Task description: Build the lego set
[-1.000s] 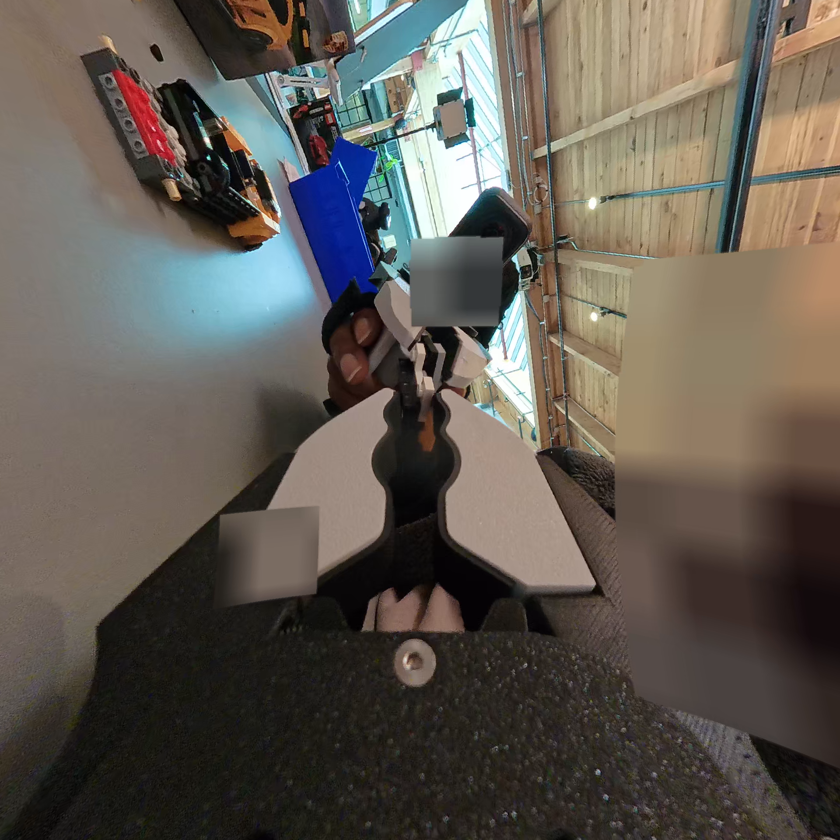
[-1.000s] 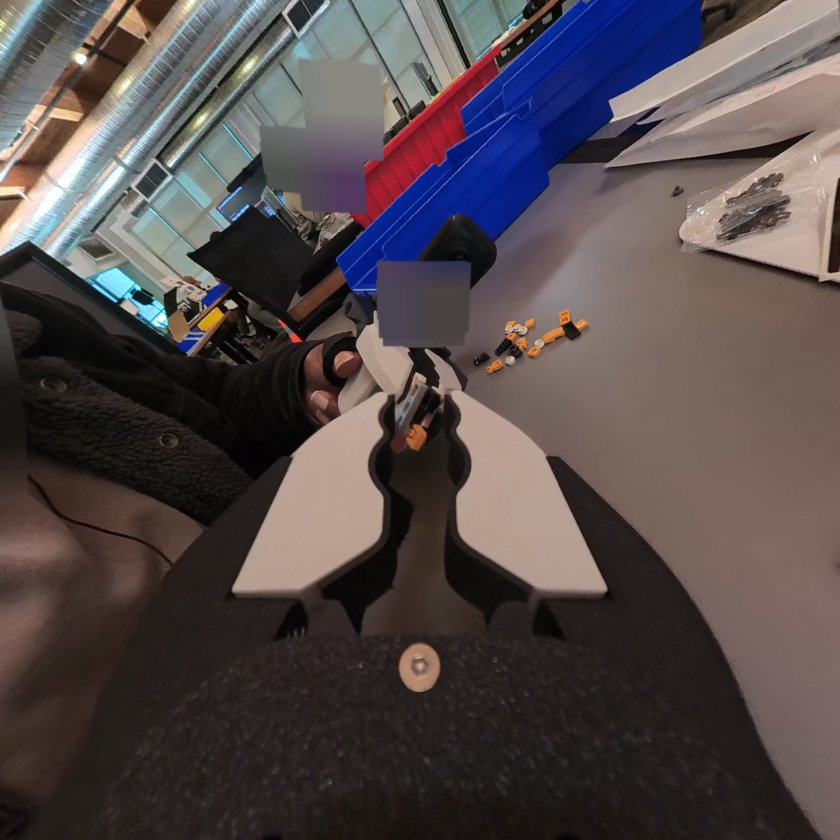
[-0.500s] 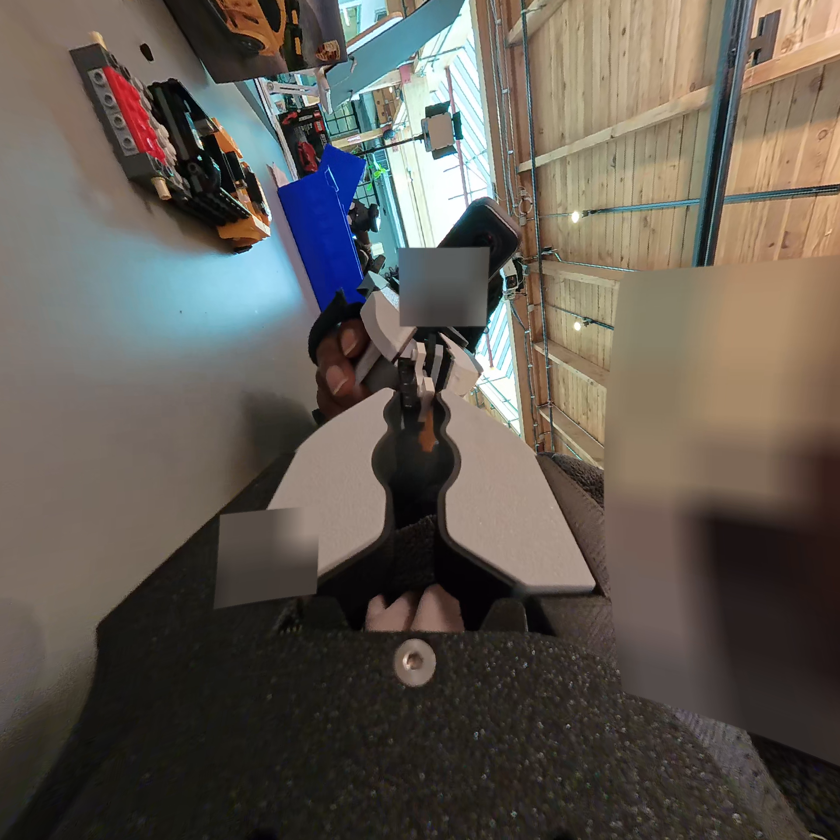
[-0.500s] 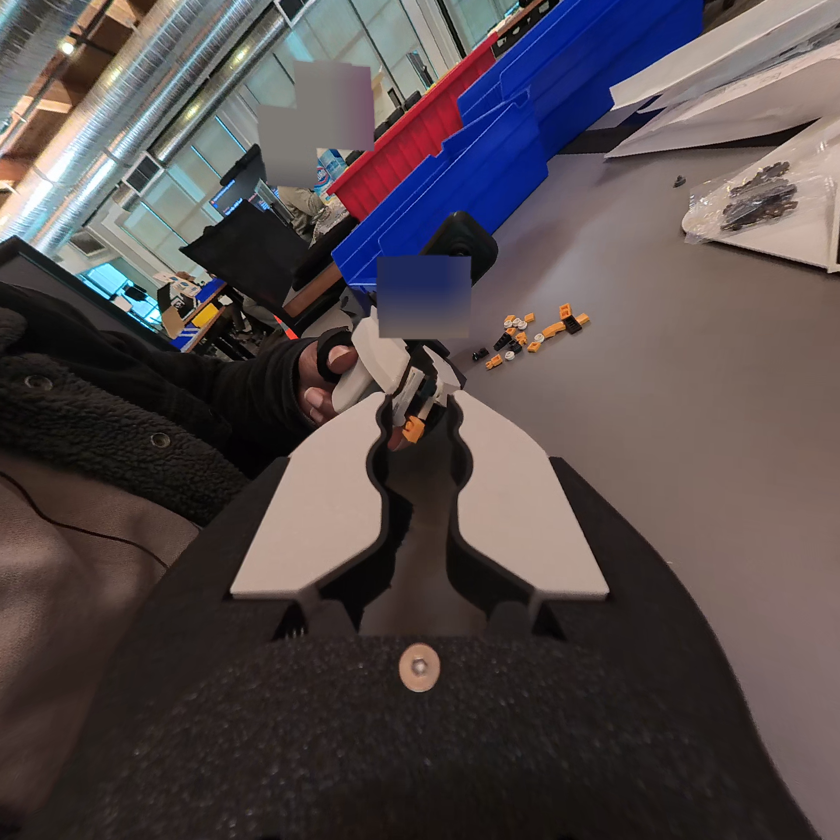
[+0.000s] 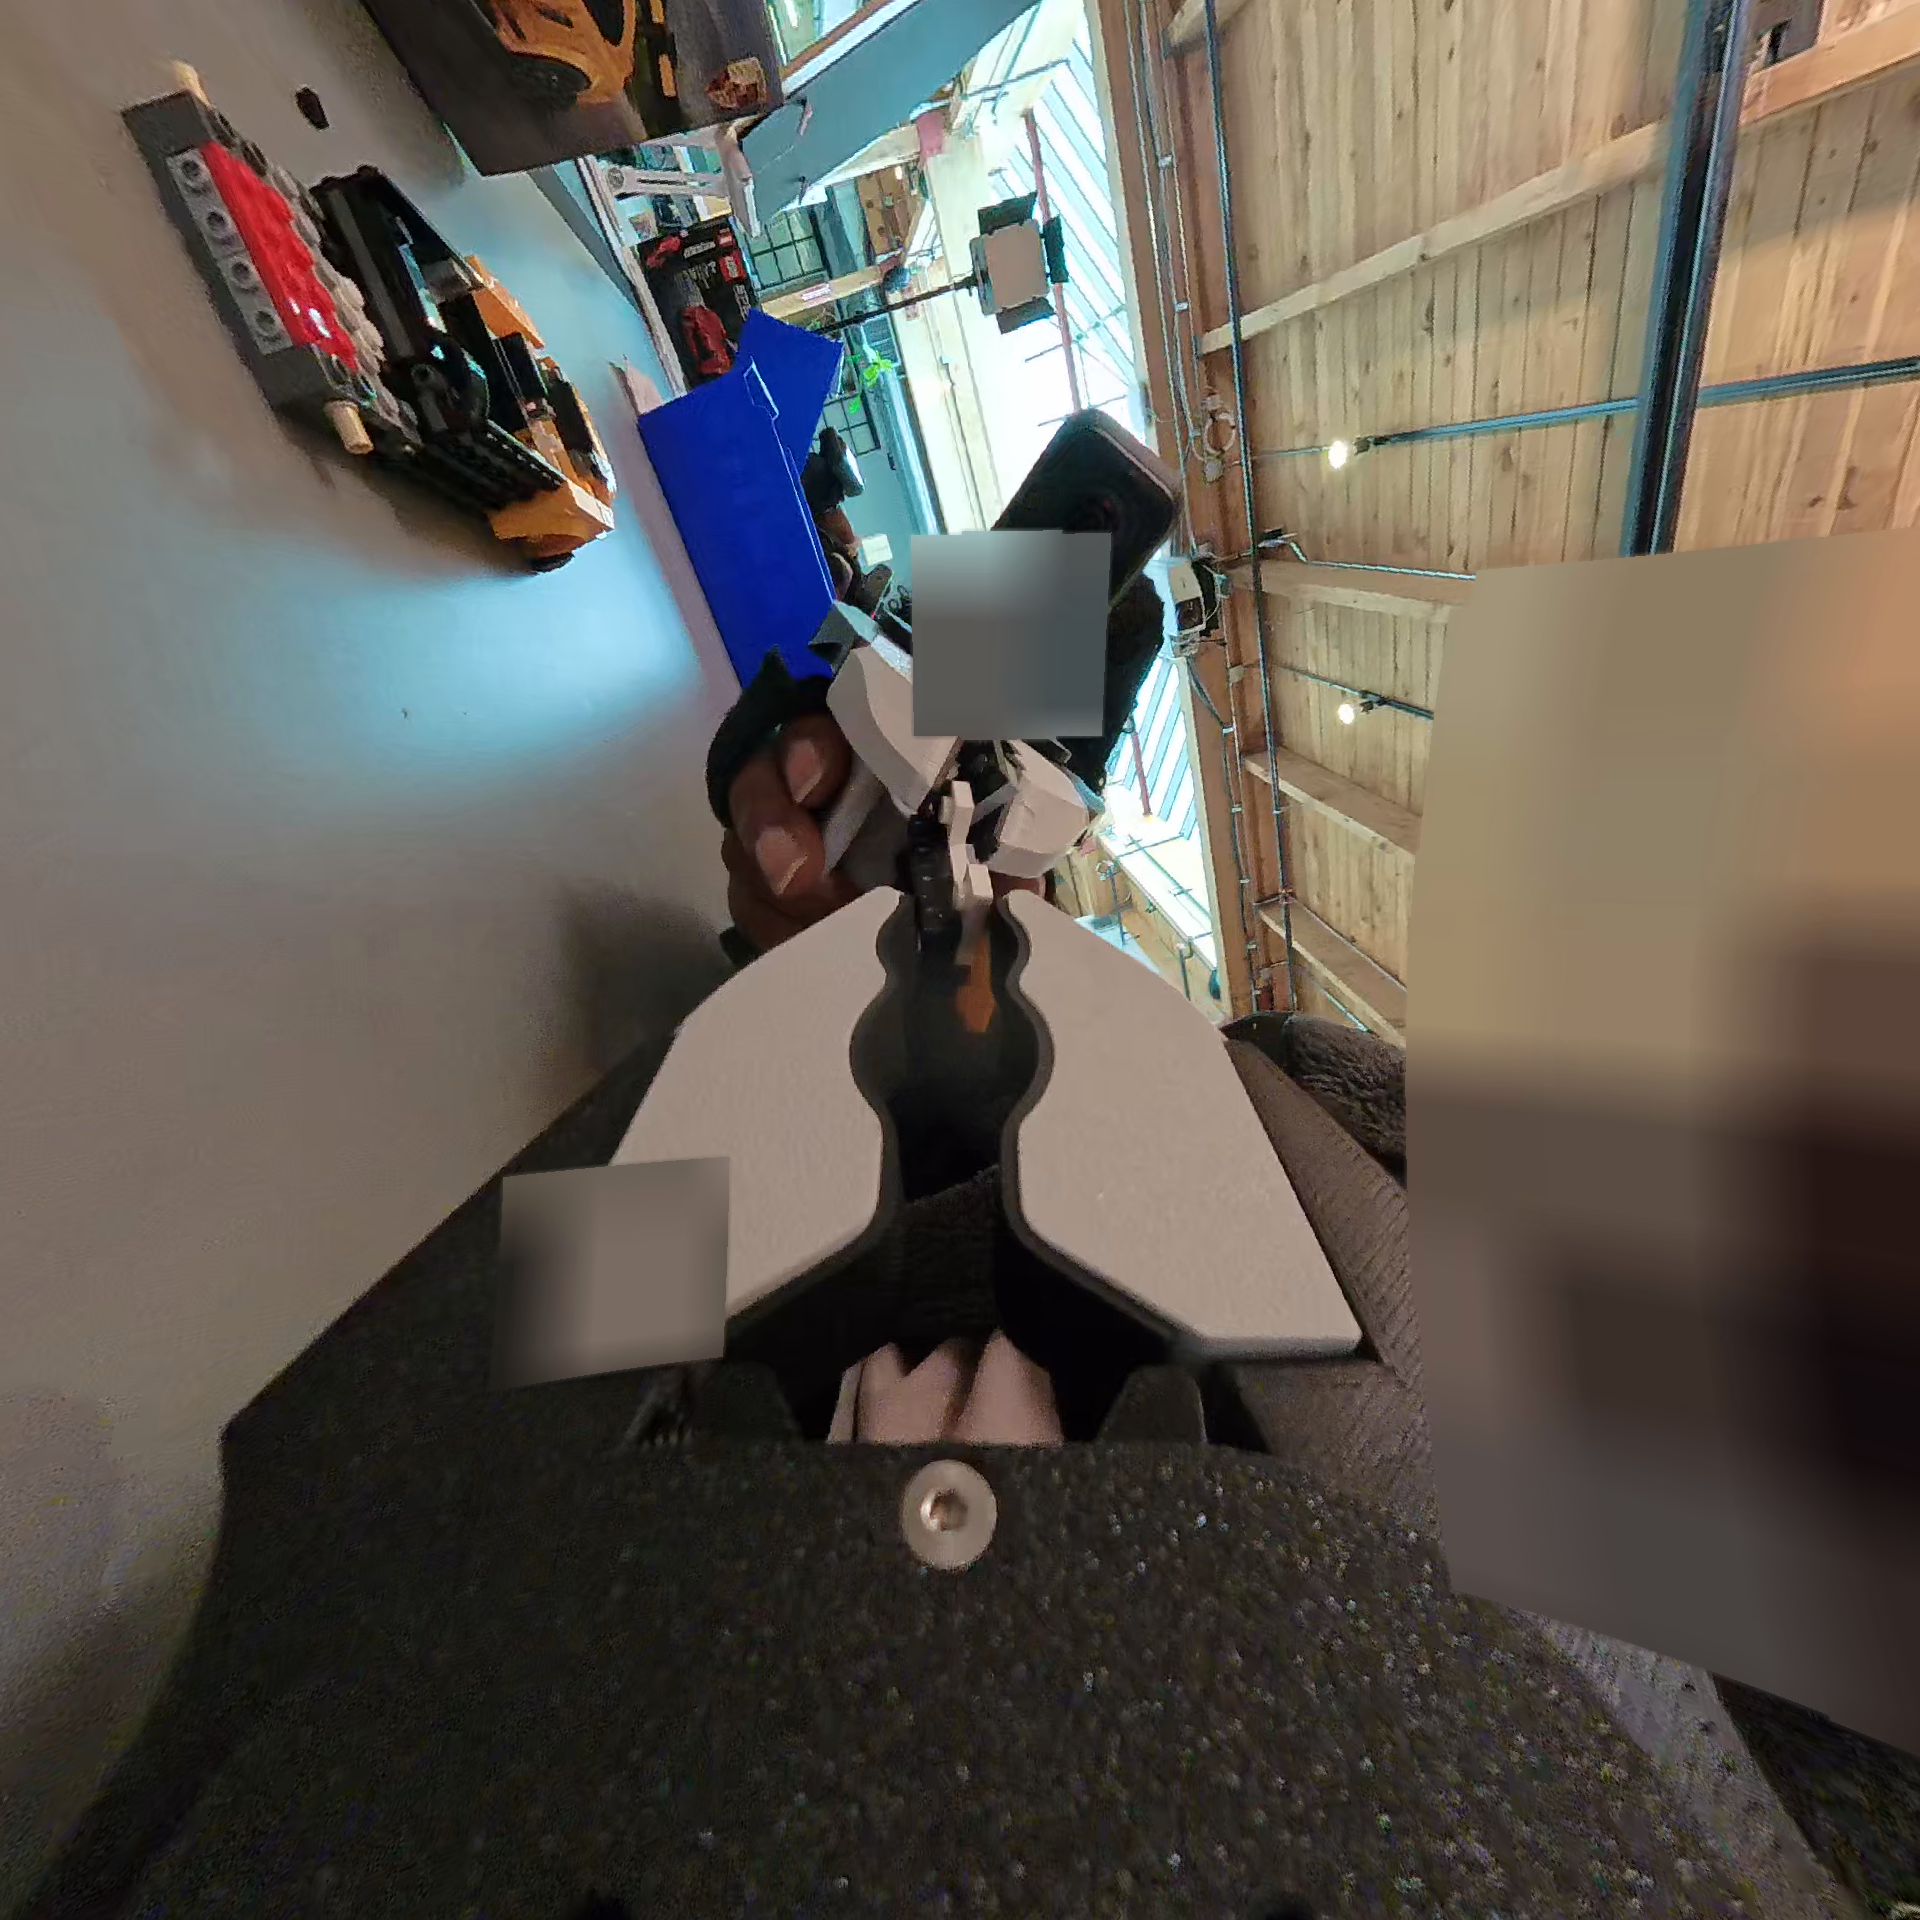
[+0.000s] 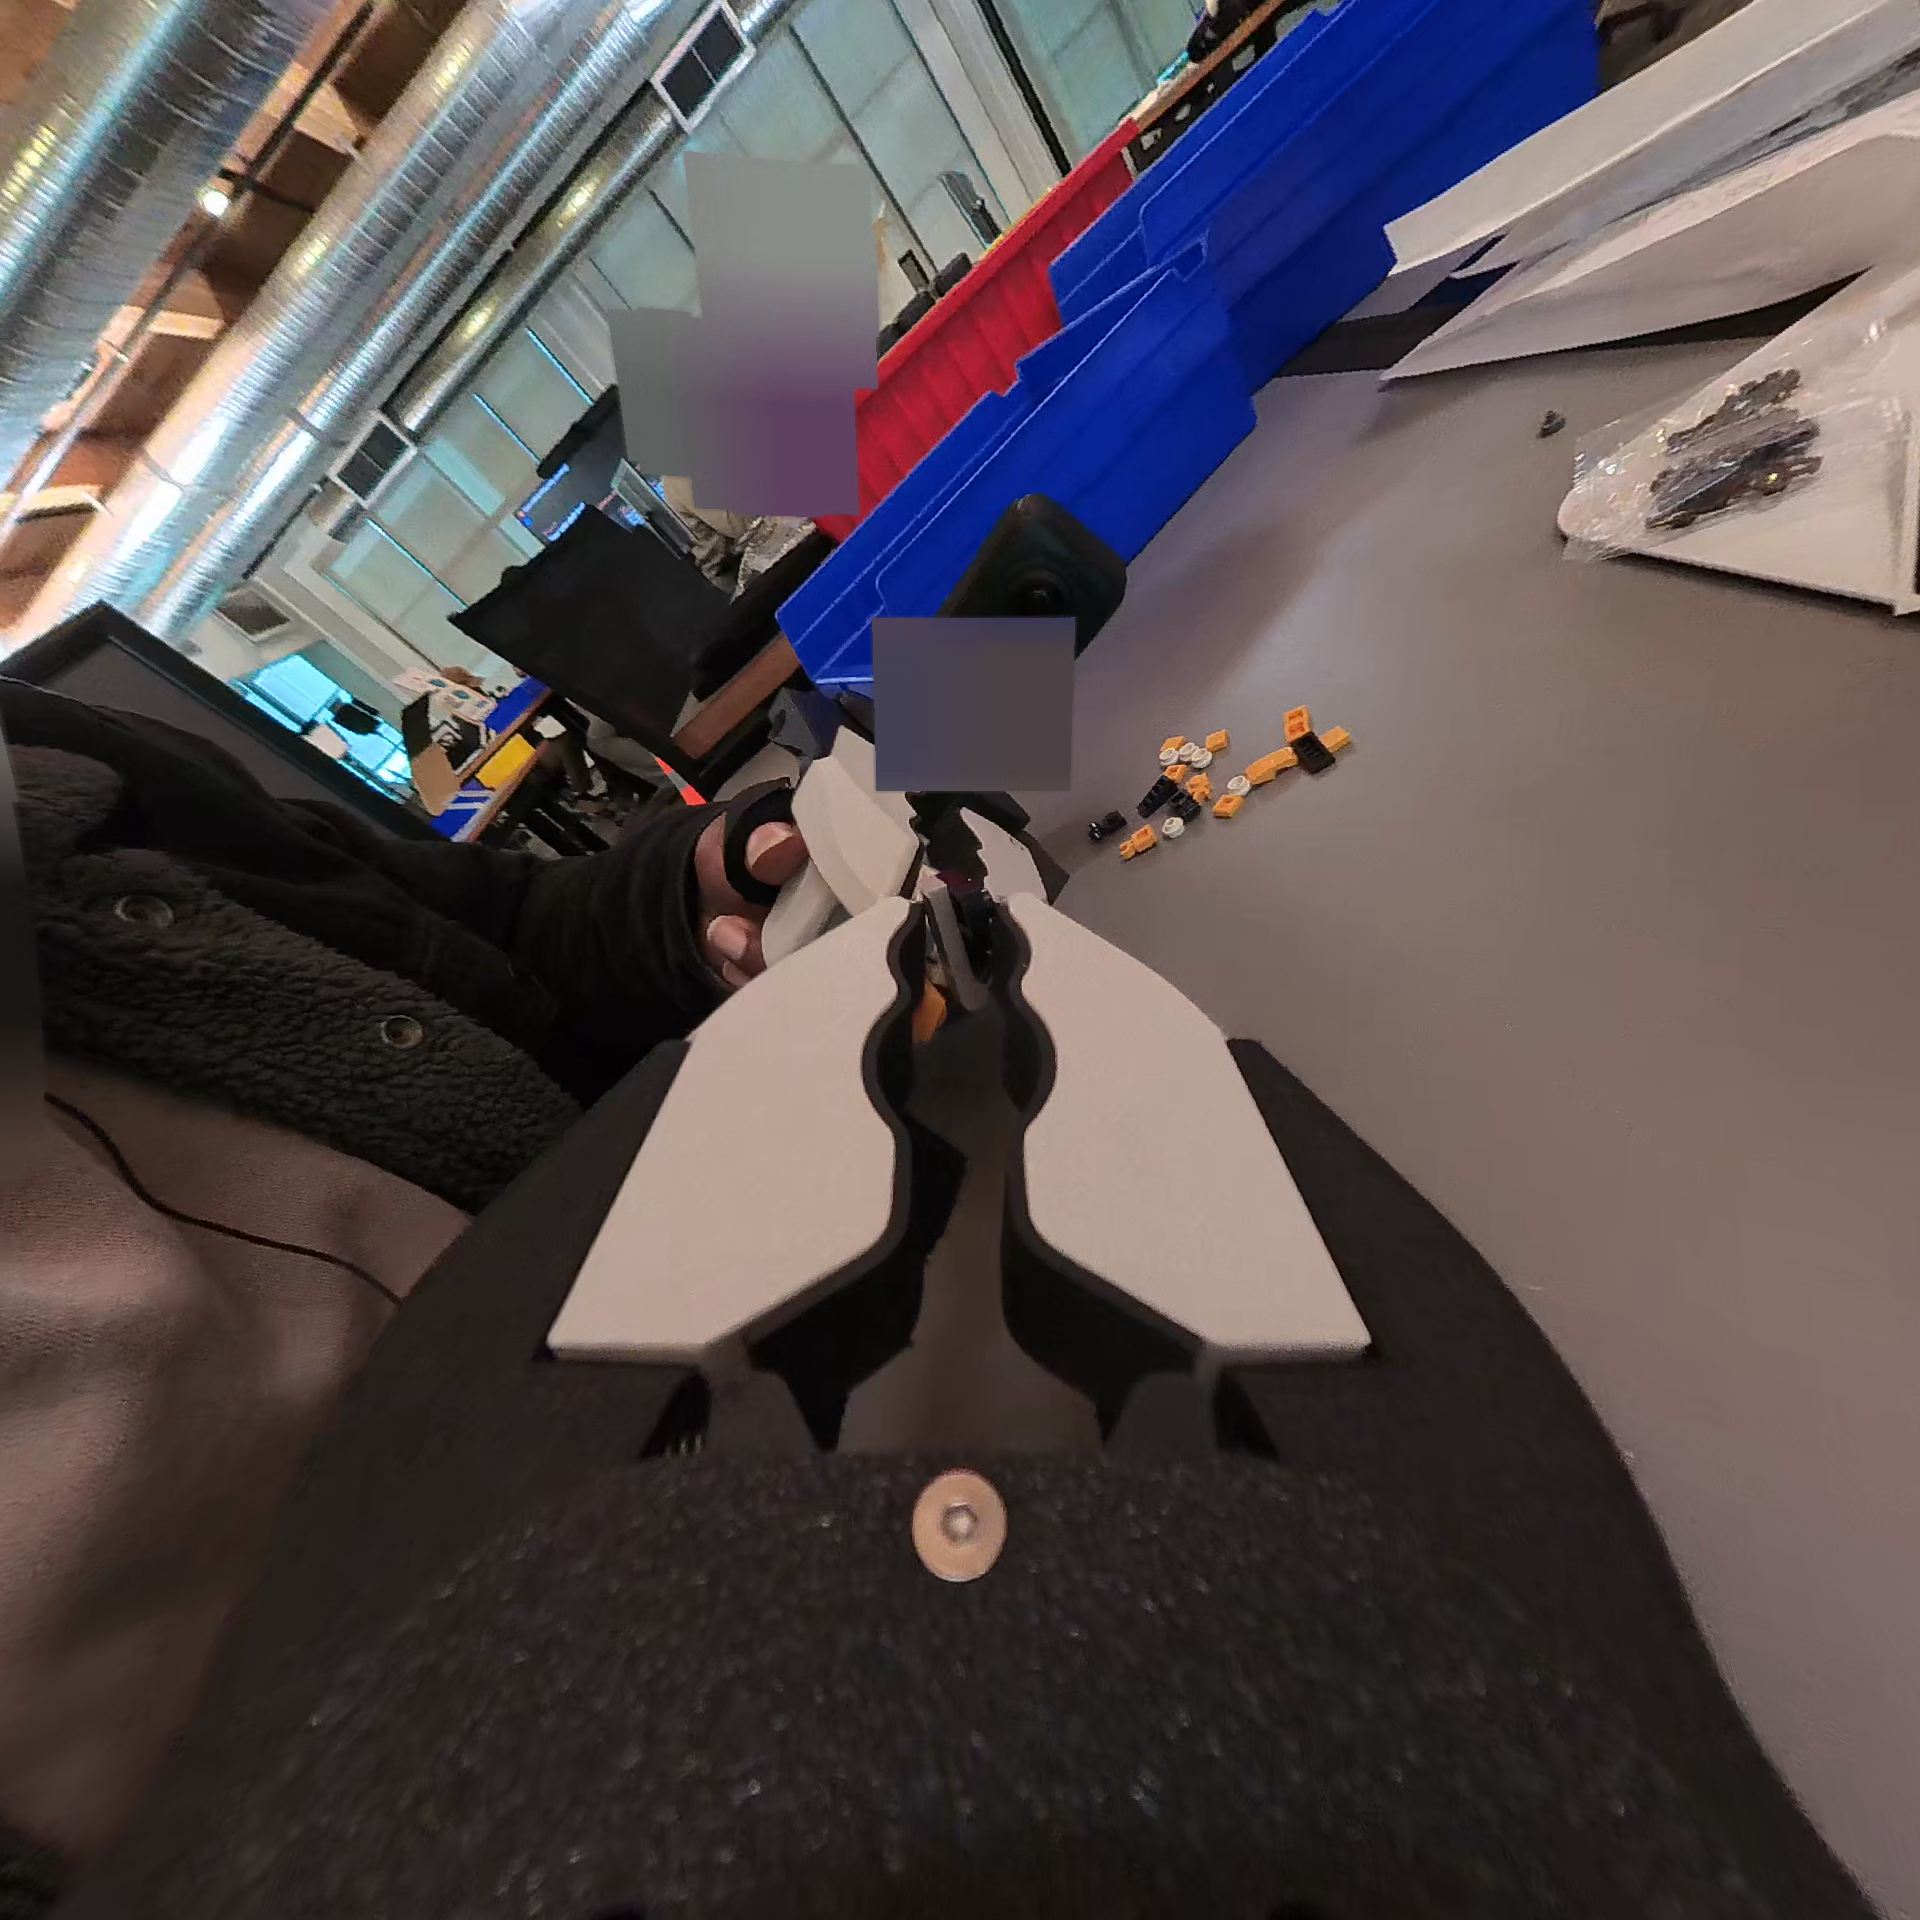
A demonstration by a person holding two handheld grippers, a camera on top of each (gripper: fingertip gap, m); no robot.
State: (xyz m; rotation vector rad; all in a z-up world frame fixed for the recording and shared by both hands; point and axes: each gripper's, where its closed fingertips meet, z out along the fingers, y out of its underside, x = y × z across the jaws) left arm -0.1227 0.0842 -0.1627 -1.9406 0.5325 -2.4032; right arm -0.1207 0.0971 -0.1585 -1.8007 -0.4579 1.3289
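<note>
Grey tabletop (image 6: 1558, 1039) fills this workshop scene. Above it, the left gripper (image 5: 951, 914) and right gripper (image 6: 961, 914) meet tip to tip, both pinching one small grey-and-orange lego piece (image 6: 951, 977), now drawn deeper between the right jaws, suggesting parts being pressed together. Loose bricks (image 6: 1216, 779) lie beyond, well apart; the half-built model (image 5: 364, 343) sits far off.
</note>
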